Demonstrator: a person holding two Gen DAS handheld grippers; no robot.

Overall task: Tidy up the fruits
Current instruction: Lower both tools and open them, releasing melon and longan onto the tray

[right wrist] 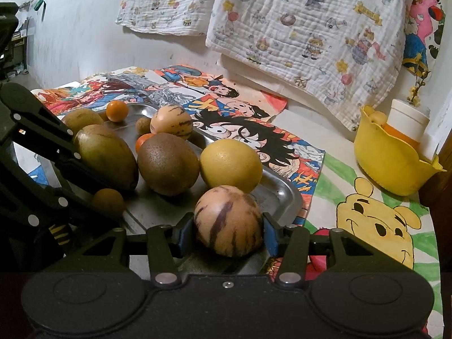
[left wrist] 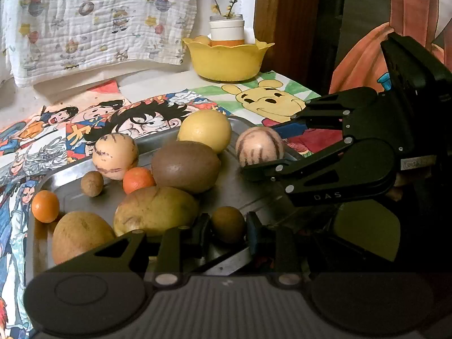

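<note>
My right claw (right wrist: 228, 230) has its blue pads on either side of the striped melon (right wrist: 228, 220), touching or very nearly so; I cannot tell whether the grip is firm. The melon sits at the near right corner of the steel tray (right wrist: 285, 195), just under me. To do this well I would close squarely across its widest part, squeeze gently since the round skin could slip, then lift straight up before swinging right and forward toward the yellow bowl (right wrist: 389, 166), keeping clear of the lemon (right wrist: 231, 163) just ahead. My left claw (left wrist: 226, 233) stands apart around a small brown fruit (left wrist: 227, 224) without gripping it, so I would hold it quiet so the two claws don't collide. Counting on the tray: two striped melons, one lemon, one kiwi (left wrist: 186, 166), two oranges, two small brown fruits, and two large yellow-green fruits beside my left claw.
</note>
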